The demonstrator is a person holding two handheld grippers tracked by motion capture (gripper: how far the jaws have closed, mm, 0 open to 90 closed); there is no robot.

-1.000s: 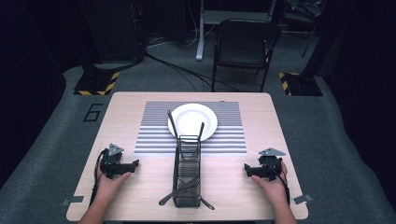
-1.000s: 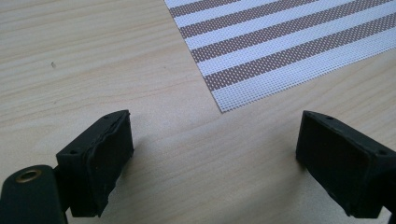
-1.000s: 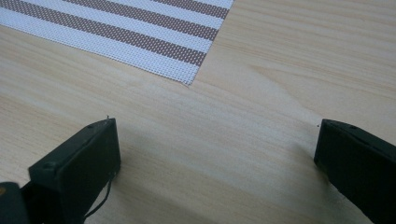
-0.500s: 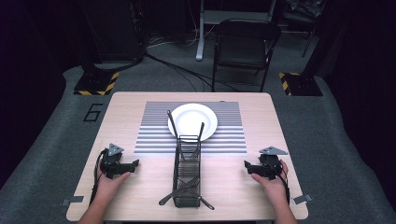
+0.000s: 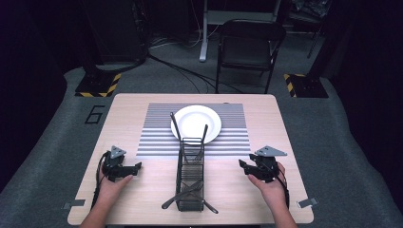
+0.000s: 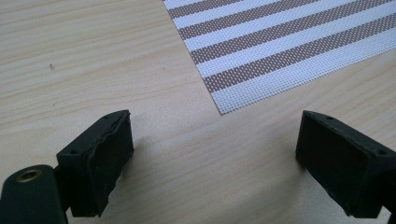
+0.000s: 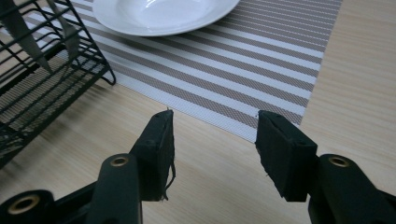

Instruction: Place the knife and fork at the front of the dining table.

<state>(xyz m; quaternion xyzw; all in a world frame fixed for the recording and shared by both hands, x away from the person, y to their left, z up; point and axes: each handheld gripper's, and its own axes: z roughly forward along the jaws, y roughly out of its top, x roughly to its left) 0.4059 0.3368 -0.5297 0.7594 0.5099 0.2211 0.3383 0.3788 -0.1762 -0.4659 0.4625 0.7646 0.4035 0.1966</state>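
Since the earlier frames we note that the right gripper (image 5: 246, 167) has lifted a little off the worktop (image 5: 142, 199) and its jaws have just been closing; they now stand about half apart with nothing between them, as the right gripper view confirms. We find the left gripper (image 5: 137, 167) resting low on the worktop, jaws wide apart and empty, aimed toward the near corner of the striped placemat (image 6: 280, 42). Between the two grippers stands the black wire caddy (image 5: 190, 175), well apart from both, with cutlery (image 5: 183, 194) lying in its near end and two utensils (image 5: 175, 126) rising from its far end, leaning over the white plate (image 5: 196, 122) on the placemat. We judge the main hazards as follows: the caddy is light and narrow, so a sideways approach by the right gripper could push or tip it; the leaning utensils could be knocked onto the plate; thin, flat cutlery may slip from half-closed jaws; and a handle dragged through the wires could catch and lift the caddy with it.
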